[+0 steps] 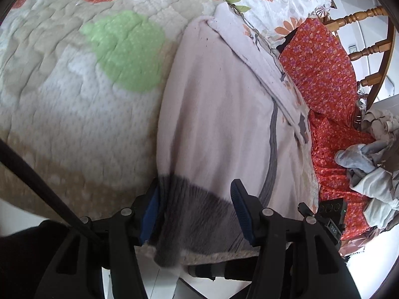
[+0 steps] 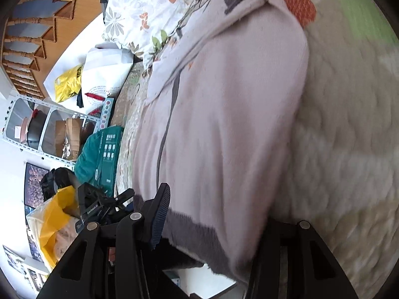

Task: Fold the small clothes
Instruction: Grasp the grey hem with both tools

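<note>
Both claws astride sweater [image 1: 219,114] hem, left view only: clothes pile [image 1: 374,164]

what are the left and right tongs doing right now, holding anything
Left tongs: open, straddling the grey hem of the pale pink garment, not clamped.
Right tongs: apparently open around the same hem; right finger hidden by fabric.

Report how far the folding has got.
Looks done: the pale pink garment lies lengthwise on the quilt, apparently already folded narrow. In hand: its grey hem sits between the left gripper fingers; the right gripper also straddles it, grip unclear. Left: further folds, plus the heap of crumpled clothes.
</note>
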